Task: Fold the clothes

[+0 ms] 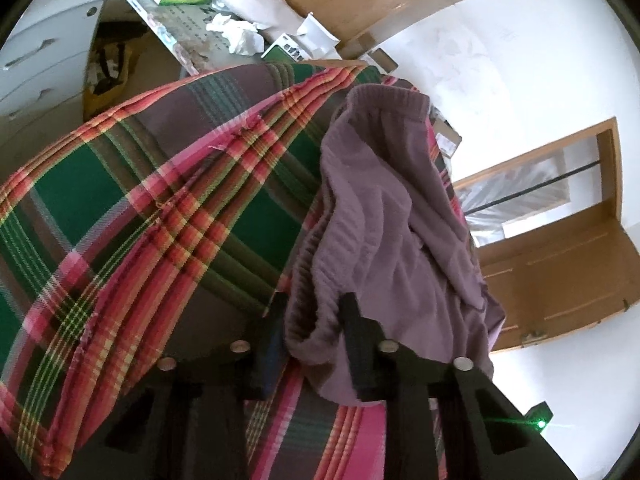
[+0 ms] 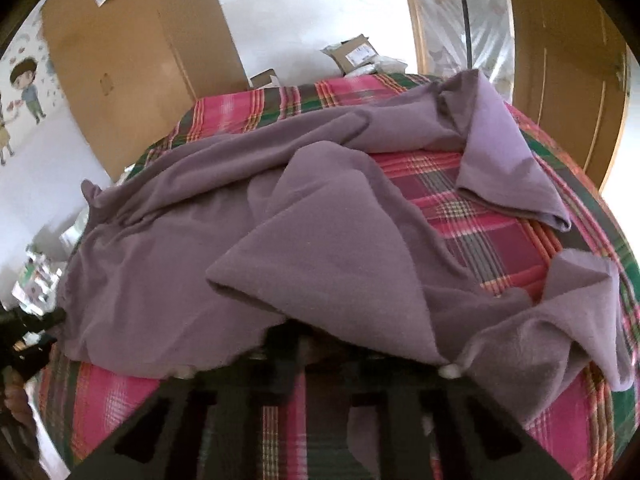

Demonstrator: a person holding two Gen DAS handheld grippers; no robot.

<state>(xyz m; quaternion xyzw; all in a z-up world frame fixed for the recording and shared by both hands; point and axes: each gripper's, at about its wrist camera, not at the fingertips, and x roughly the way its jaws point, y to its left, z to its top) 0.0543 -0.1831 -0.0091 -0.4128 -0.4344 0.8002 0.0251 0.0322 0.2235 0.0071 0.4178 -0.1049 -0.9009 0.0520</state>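
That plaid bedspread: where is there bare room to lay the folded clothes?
The plaid bedspread lies bare left of the purple garment, up to the cluttered table. A smaller bare patch shows between the garment's folds. Elsewhere the garment covers it.

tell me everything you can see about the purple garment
The purple garment is a soft, fleecy-looking mauve piece with a ribbed, gathered band. It lies crumpled and unfolded on the plaid bedcover, corners flipped over. The left gripper pinches its edge; the right gripper's tips are hidden under the cloth.
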